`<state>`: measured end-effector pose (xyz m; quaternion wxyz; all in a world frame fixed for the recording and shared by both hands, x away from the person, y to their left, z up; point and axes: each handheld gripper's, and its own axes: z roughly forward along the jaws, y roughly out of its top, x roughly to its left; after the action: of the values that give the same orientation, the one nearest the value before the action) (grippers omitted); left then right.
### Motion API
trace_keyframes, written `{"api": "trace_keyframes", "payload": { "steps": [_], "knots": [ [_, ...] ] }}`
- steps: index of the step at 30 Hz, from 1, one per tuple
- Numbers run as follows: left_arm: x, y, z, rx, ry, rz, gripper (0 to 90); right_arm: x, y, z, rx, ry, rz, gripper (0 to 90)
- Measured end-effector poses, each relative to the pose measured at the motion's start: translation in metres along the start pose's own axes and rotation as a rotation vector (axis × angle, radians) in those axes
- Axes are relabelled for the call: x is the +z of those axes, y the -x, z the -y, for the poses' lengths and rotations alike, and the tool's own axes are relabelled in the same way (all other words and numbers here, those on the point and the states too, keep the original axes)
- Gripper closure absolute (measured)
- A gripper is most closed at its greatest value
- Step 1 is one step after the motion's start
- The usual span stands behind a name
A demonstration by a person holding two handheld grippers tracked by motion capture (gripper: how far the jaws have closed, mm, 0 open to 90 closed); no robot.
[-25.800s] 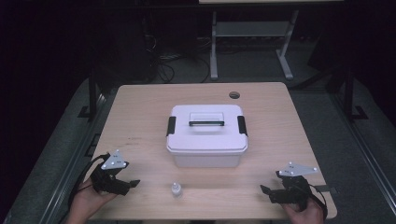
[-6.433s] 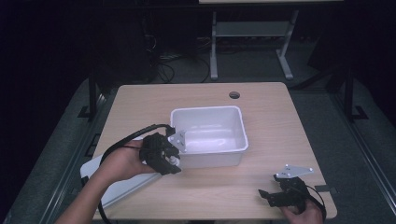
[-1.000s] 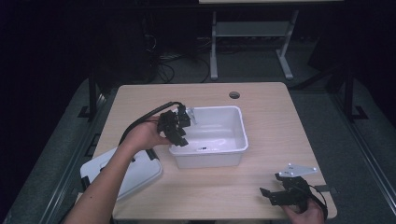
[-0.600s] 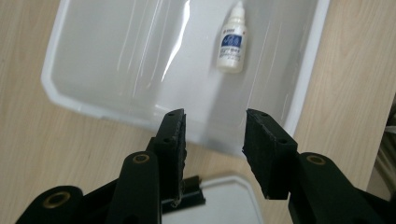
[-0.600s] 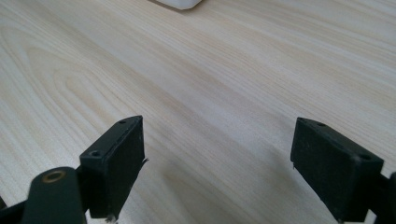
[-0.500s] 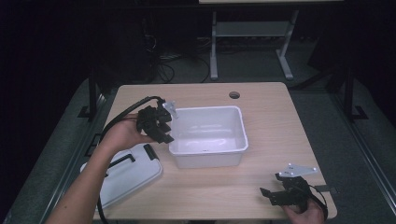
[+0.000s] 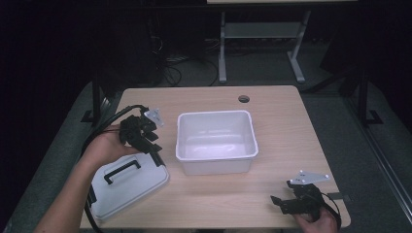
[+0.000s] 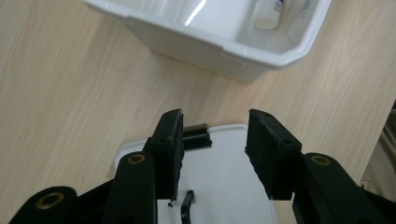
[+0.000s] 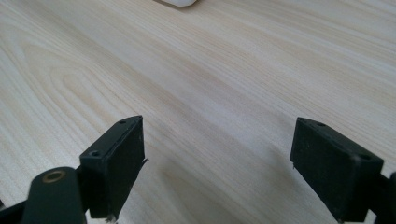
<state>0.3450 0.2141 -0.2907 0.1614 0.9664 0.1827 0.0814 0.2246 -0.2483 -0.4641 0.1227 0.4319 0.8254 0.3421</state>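
Observation:
A white open bin [image 7: 216, 154] stands mid-table; in the left gripper view its rim [image 8: 219, 44] runs across the top, and a small white bottle [image 8: 268, 13] lies inside. The bin's white lid [image 7: 128, 183] with a black handle lies flat at the front left. My left gripper [image 7: 151, 145] hangs left of the bin, over the lid's far corner [image 8: 219, 186]. Its jaws have just been opening, and the left gripper [image 8: 214, 140] is open with nothing between them. My right gripper [image 7: 279, 205] rests at the front right, with the right gripper [image 9: 217, 154] open wide over bare wood.
A round cable hole [image 7: 243, 99] sits near the table's far edge. A black cable [image 7: 104, 127] trails from the left gripper over the left edge. The lid's black latch [image 8: 196, 138] lies just beyond the left jaw. Dark floor and a metal stand [image 7: 257, 43] lie behind.
My left hand has drawn the gripper leftward, from over the bin's left rim to beside the bin above the lid. The right gripper has stayed put.

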Motion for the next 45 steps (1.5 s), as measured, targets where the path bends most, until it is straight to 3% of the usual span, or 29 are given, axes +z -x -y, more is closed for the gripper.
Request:
{"api": "trace_keyframes", "payload": {
  "steps": [7,11,26,45],
  "knots": [
    [-0.001,-0.002,0.024,-0.041,0.0,-0.014,54.7,0.0,-0.001,0.0,0.002,-0.007,0.003,17.1],
    [0.004,-0.006,0.045,-0.078,-0.003,-0.012,54.6,0.0,-0.001,0.0,0.003,-0.008,0.008,17.1],
    [0.024,-0.013,0.098,-0.166,-0.02,-0.017,53.5,0.003,-0.002,0.0,-0.002,-0.024,0.013,17.1],
    [0.043,-0.016,0.138,-0.228,-0.017,-0.021,57.0,0.005,-0.004,0.0,-0.001,-0.036,0.017,17.1]
  ]
}}
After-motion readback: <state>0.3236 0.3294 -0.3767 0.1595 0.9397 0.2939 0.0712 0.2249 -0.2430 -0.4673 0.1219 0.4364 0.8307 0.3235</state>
